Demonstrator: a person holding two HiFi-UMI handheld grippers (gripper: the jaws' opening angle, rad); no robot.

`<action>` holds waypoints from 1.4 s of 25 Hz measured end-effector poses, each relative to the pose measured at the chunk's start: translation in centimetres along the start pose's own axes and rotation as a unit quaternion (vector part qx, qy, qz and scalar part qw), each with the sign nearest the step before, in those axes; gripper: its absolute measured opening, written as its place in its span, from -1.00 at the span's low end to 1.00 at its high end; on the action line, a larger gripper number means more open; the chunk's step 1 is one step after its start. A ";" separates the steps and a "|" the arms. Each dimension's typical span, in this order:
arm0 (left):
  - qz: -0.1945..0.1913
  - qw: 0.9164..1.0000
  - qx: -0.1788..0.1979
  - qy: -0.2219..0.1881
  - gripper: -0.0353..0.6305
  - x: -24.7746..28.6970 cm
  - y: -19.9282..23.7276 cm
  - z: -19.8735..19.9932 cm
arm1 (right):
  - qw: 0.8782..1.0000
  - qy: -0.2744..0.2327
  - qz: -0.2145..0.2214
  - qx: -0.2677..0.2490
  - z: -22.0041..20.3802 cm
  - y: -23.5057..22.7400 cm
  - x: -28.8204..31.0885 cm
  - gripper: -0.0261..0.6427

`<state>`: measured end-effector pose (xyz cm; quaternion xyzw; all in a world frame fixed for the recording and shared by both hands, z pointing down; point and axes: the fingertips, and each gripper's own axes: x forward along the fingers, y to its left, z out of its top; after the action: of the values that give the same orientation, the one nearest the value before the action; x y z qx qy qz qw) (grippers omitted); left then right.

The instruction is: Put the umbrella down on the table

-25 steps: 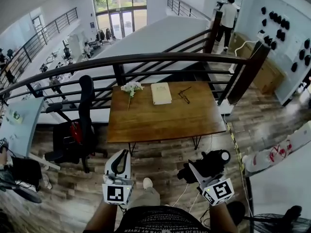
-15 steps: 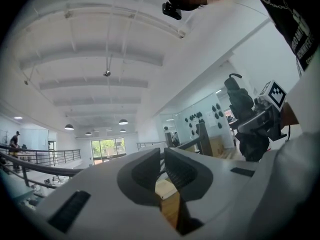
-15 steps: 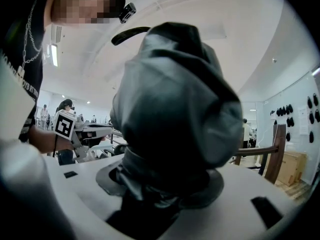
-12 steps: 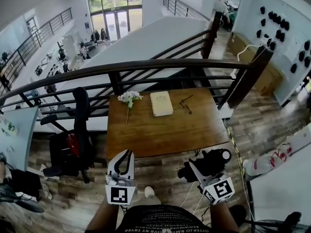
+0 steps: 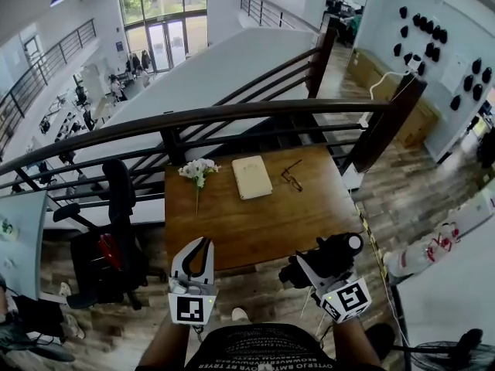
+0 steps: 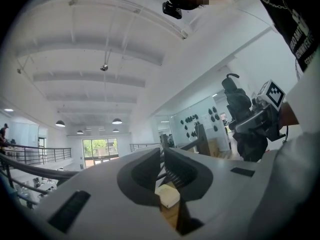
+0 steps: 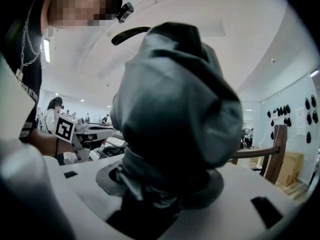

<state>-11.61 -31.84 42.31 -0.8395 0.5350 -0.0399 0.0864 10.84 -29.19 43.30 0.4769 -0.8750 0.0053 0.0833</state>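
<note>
spanning the scene beyond the tabletop's far edge: dark railing [image 5: 232, 114], curved, with horizontal bars.

wooden table [image 5: 263, 226]: rectangular, brown top, mostly bare across its middle and near half.

black office chair [image 5: 116, 207]: on the floor off the tabletop's left edge, apart from it.

umbrella [image 5: 329, 257]: folded, dark fabric, held in the air. in the head view it shows over the tabletop's near edge, toward the near right corner, and does not lie on the wood. in the right gripper view its bunched lower fabric [image 7: 175, 99] sits between the jaws, while the fuller bulk swells up past them and fills most of that view.

right gripper [image 5: 309, 267]: jaws clamped on the umbrella, the fabric pinched and creased where they [image 7: 160, 184] close on it.

left gripper [image 5: 203, 246]: before the tabletop's near edge, left of the umbrella and apart from it. jaws together at the tips, nothing held in them [image 6: 162, 166].

cream notebook [image 5: 252, 177]: flat, near the far edge, about midway along it.

white flowers [image 5: 198, 170]: lying at the far left corner, stem pointing toward the near edge.

glasses [image 5: 291, 178]: just right of the notebook, not touching it.
</note>
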 end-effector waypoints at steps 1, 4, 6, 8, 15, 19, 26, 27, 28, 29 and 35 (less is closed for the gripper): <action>-0.002 1.000 -0.001 -0.001 -0.75 0.3 0.2 -0.2 | 1.000 0.004 0.000 0.000 -0.1 0.0 0.3 -0.16; -0.006 1.000 -0.014 0.008 -0.75 0.8 0.5 -1.2 | 1.000 0.019 0.001 0.004 -0.9 0.0 1.3 -0.16; -0.006 1.000 -0.024 0.018 -0.75 1.1 0.7 -2.2 | 0.999 0.029 0.003 0.015 -1.8 -0.1 2.0 -0.16; -0.005 0.999 -0.027 0.025 -0.75 1.5 1.0 -3.1 | 0.999 0.041 0.006 0.029 -3.1 -0.4 3.0 -0.16; 0.015 0.999 -0.021 0.038 -0.75 3.6 2.5 -4.4 | 0.993 0.100 0.018 0.061 -8.9 -2.7 7.4 -0.16; 0.024 0.999 -0.015 0.045 -0.75 5.2 3.4 -4.7 | 0.989 0.129 0.026 0.074 -11.9 -4.2 10.3 -0.16; 0.032 0.998 -0.018 0.053 -0.75 10.3 3.9 -5.1 | 0.975 0.192 0.043 0.103 -18.6 -7.1 14.6 -0.16; 0.032 0.998 -0.019 0.056 -0.75 11.2 3.9 -5.3 | 0.972 0.204 0.045 0.109 -19.7 -7.5 15.1 -0.16; 0.031 0.998 -0.018 0.058 -0.75 12.0 3.9 -5.4 | 0.969 0.214 0.048 0.116 -20.8 -7.9 15.5 -0.16; 0.031 0.998 -0.015 0.060 -0.75 12.8 4.0 -5.6 | 0.966 0.224 0.052 0.122 -21.9 -8.2 16.0 -0.16; 0.032 0.997 -0.004 0.067 -0.75 16.7 4.1 -6.4 | 0.943 0.287 0.077 0.149 -28.7 -9.3 18.6 -0.16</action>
<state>-9.23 -49.29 47.44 -0.8177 0.5663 -0.0915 0.0482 12.78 -47.18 73.71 0.3928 -0.8374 0.2785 0.2587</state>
